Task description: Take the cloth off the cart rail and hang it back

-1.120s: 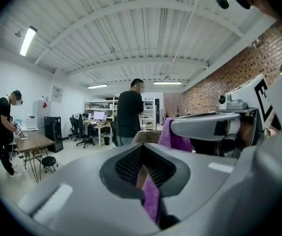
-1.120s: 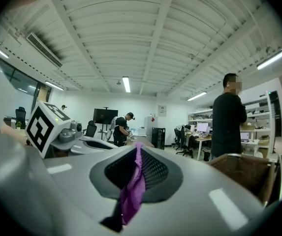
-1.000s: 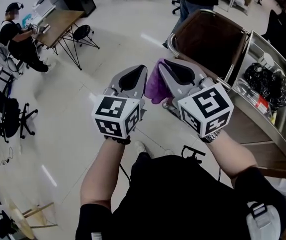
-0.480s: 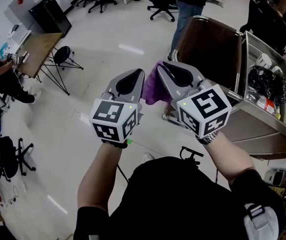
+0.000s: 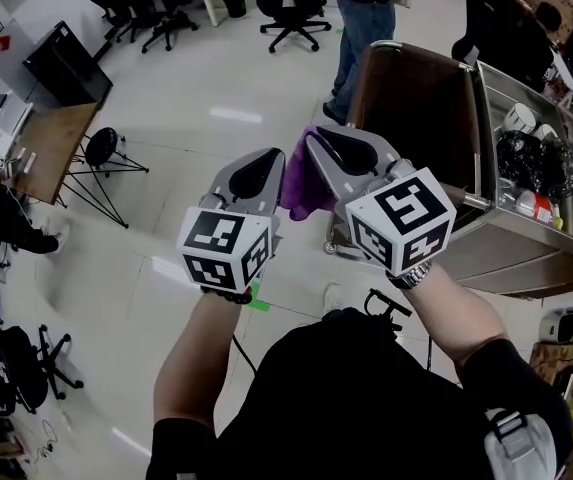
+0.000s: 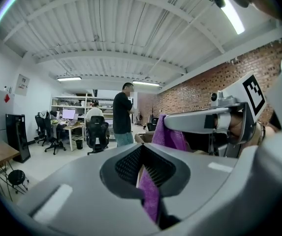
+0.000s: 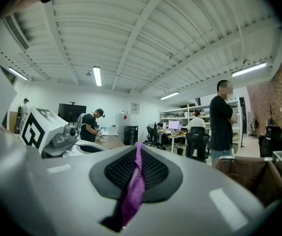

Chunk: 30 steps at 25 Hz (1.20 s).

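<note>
This was an open-plan office doubling as a lab or workshop: pale glossy floor [image 5: 206, 138], black rolling office chairs [image 5: 291, 13], a wooden desk [image 5: 51, 133] on trestle legs with a black stool [image 5: 101, 146] beside it, and a tall black cabinet [image 5: 61, 63]. The gripper views showed a white beamed ceiling [image 6: 121, 28] with strip lights [image 7: 97, 76], a brick wall [image 6: 214, 82], shelving [image 6: 74, 102] at the back, a desk monitor [image 6: 68, 114], a standing person [image 6: 123, 113] and others seated at workstations. A steel cart [image 5: 536, 263] carrying odds and ends stood at the right in the head view.
</note>
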Each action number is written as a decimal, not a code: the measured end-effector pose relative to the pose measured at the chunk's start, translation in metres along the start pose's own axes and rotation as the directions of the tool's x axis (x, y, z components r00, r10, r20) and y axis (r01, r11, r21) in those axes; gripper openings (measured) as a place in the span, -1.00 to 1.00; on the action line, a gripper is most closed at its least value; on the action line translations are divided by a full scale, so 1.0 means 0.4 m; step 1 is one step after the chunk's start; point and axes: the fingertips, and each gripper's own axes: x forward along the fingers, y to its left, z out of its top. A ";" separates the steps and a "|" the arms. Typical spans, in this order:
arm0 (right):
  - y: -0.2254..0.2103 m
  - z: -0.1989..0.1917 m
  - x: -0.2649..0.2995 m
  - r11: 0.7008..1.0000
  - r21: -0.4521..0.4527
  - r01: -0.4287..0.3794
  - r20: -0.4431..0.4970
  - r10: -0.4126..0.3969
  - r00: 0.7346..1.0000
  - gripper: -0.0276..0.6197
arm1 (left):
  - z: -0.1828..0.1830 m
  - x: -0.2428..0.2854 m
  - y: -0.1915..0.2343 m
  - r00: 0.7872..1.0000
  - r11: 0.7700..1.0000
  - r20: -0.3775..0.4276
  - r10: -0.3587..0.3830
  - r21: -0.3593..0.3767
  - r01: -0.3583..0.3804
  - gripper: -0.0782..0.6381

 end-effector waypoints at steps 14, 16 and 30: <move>-0.227 -0.026 0.212 0.996 0.076 -0.045 -0.031 0.047 0.998 -0.84 | 0.033 0.217 0.176 0.998 0.998 0.028 0.056 -0.005 -0.056 -0.78; -0.268 -0.026 0.239 0.994 0.099 -0.036 -0.042 0.040 0.998 -0.85 | 0.030 0.246 0.188 0.998 0.999 0.027 0.053 -0.010 -0.052 -0.78; -0.475 -0.007 0.424 0.976 0.061 0.208 -0.193 -0.193 0.962 -0.84 | 0.105 0.404 0.309 0.985 0.985 0.024 -0.171 -0.009 0.172 -0.78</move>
